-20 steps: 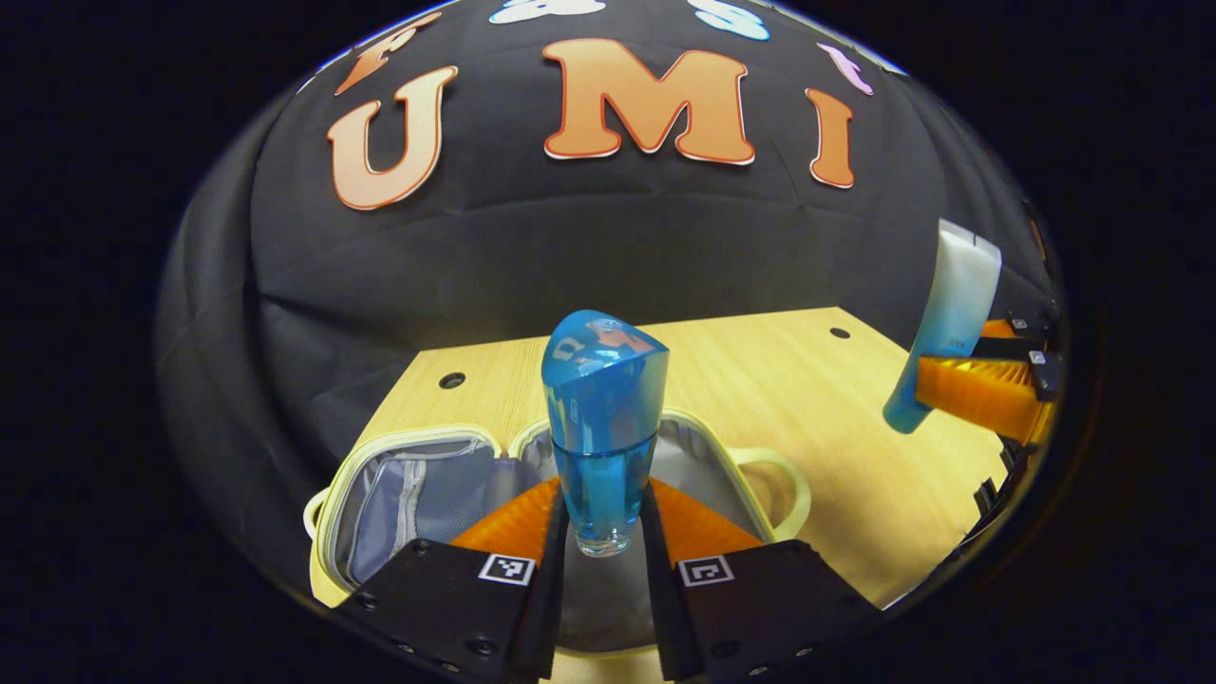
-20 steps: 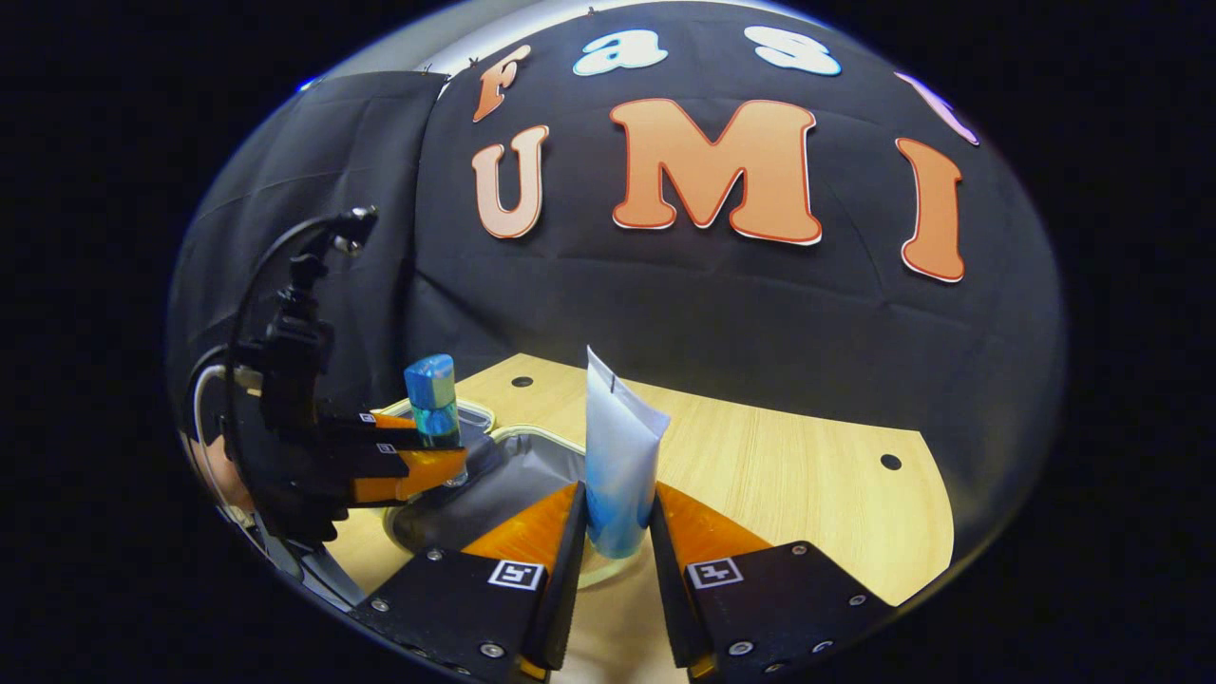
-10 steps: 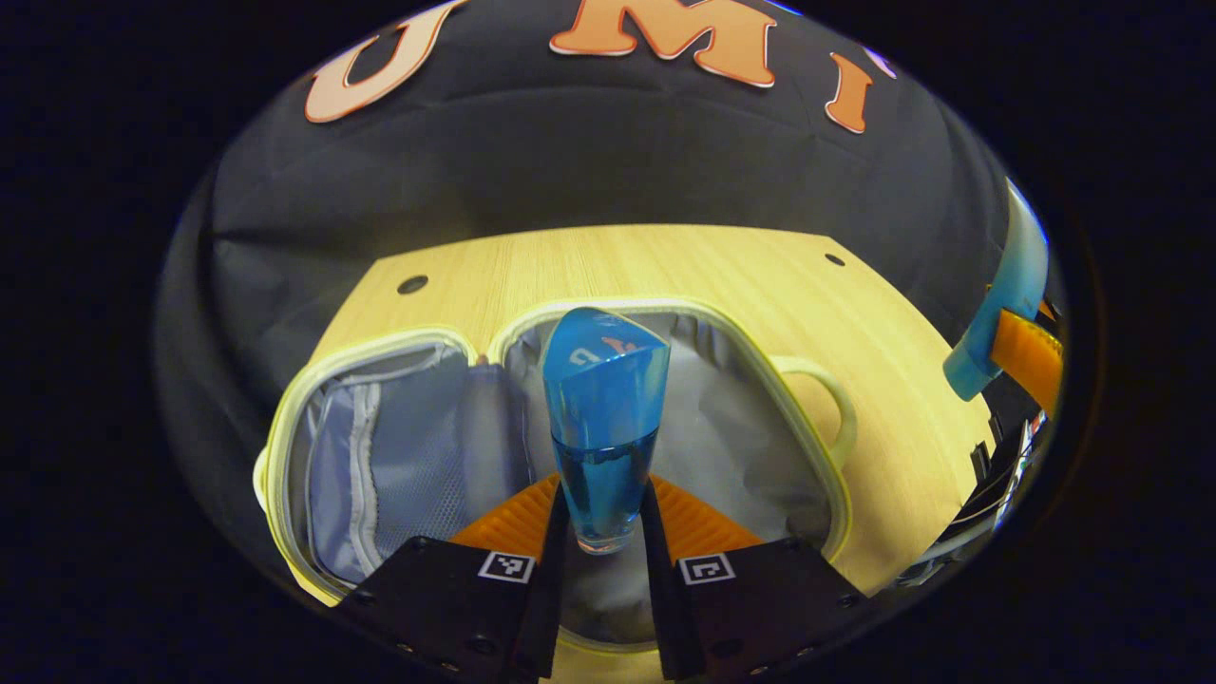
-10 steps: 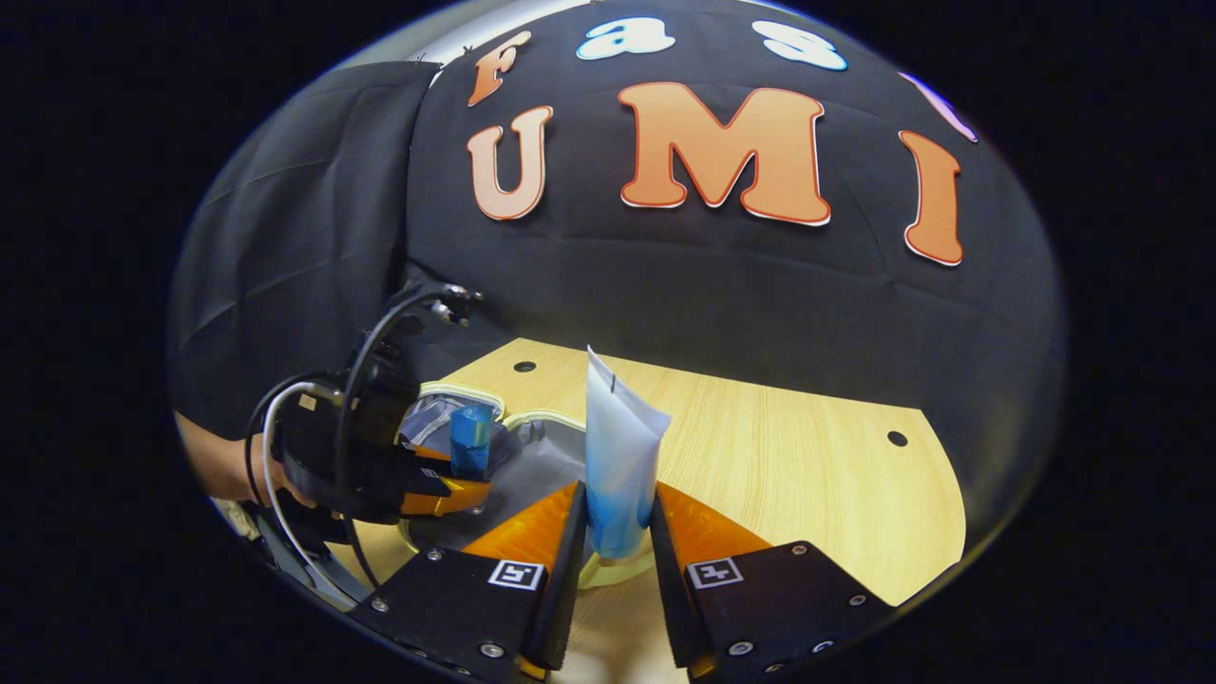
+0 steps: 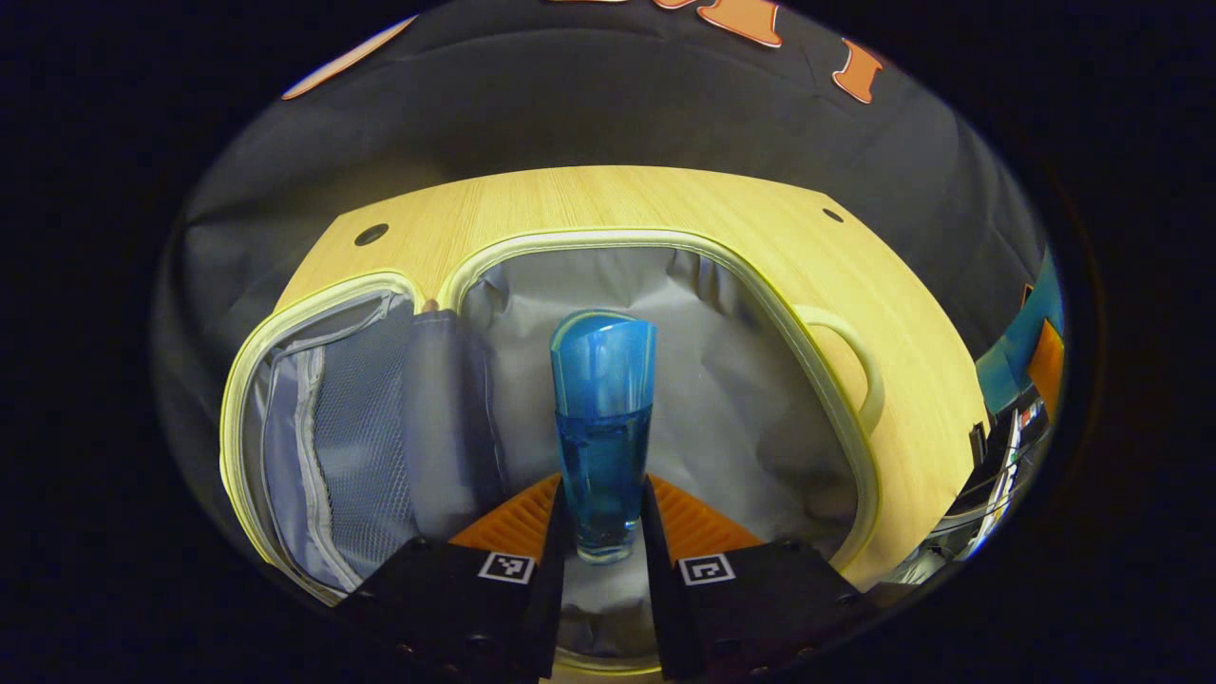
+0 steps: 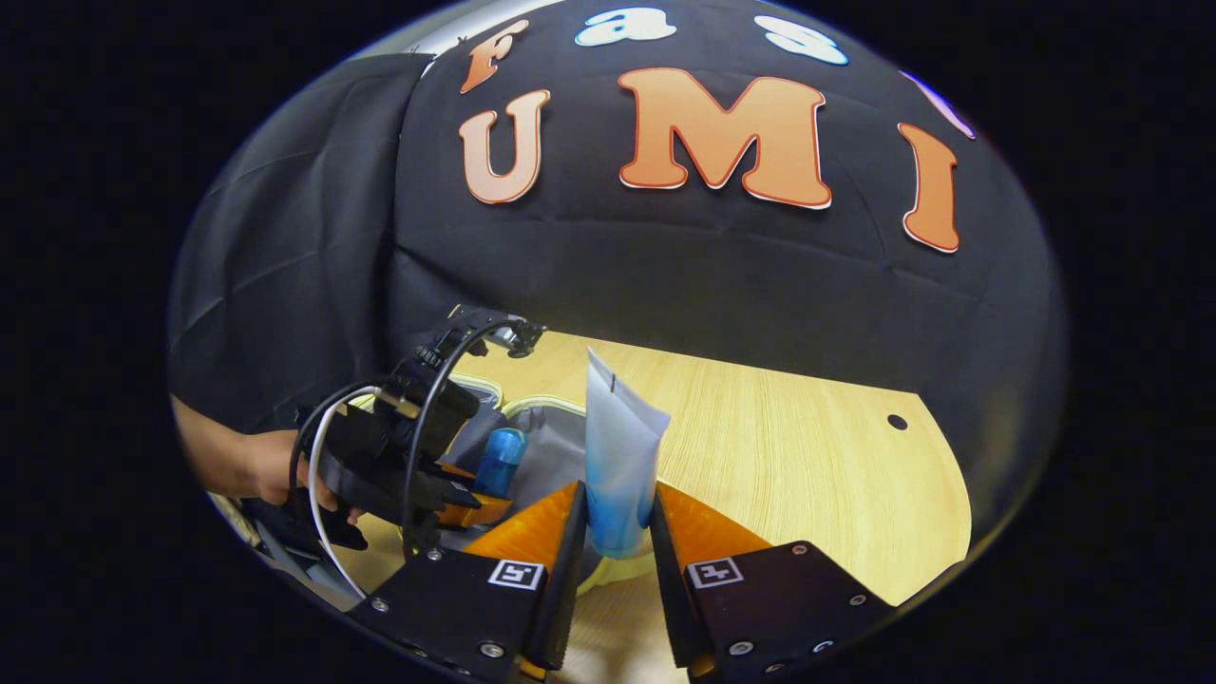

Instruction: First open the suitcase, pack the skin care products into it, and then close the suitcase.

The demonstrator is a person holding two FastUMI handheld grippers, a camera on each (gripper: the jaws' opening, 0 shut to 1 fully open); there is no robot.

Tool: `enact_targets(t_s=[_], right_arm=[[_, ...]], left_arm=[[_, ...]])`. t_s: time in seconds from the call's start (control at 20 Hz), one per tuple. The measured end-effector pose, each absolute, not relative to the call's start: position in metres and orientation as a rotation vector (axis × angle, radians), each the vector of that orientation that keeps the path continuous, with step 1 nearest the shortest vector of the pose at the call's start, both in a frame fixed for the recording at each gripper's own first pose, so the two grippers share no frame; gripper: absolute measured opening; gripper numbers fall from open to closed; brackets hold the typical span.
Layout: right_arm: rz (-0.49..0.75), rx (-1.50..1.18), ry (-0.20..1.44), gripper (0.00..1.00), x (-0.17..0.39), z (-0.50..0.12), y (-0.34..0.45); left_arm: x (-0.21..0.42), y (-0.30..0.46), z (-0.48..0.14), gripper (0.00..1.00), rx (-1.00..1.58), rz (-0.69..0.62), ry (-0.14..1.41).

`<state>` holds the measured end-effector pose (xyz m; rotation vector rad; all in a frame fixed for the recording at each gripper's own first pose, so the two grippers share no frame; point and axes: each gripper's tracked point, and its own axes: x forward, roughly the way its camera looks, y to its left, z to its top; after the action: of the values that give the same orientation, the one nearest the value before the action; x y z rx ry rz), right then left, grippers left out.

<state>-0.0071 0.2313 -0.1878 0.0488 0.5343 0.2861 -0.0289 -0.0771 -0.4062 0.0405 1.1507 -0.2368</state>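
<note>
Left gripper [image 5: 602, 532]: both fingers clamped on the lower body of a translucent blue bottle with a blue wedge-shaped cap [image 5: 602, 418], bottle upright between them, held above the open pale-yellow-trimmed suitcase with grey fabric lining [image 5: 722, 380]. Suitcase lies flat on the light wooden table [image 5: 608, 195], both halves spread; the half at left in the left gripper view carries a grey mesh zip pocket [image 5: 351, 427], the half at right is plain crumpled lining, with the suitcase's pale handle loop [image 5: 860, 366] on its far side. Right gripper [image 6: 616, 532]: both fingers pressed on the lower end of a white-to-blue squeeze tube [image 6: 617, 465], flat crimped end pointing up, held over the near rim of the suitcase. In the right gripper view the left gripper sits at lower left, gripped by a person's hand [image 6: 256, 465], with black and white cables looping over it; bottle tilted toward the suitcase interior
</note>
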Motion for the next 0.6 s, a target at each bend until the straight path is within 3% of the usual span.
enact_targets(t_s=[0.35,0.6], right_arm=[[0.285,0.050,0.548,0.41,-0.009,-0.190,0.232],[0.297,0.052,0.559,0.41,-0.013,-0.194,0.232]], left_arm=[[-0.037,-0.072,-0.436,0.41,0.076,-0.132,1.306],[-0.039,-0.074,-0.431,0.45,0.067,-0.137,1.310]])
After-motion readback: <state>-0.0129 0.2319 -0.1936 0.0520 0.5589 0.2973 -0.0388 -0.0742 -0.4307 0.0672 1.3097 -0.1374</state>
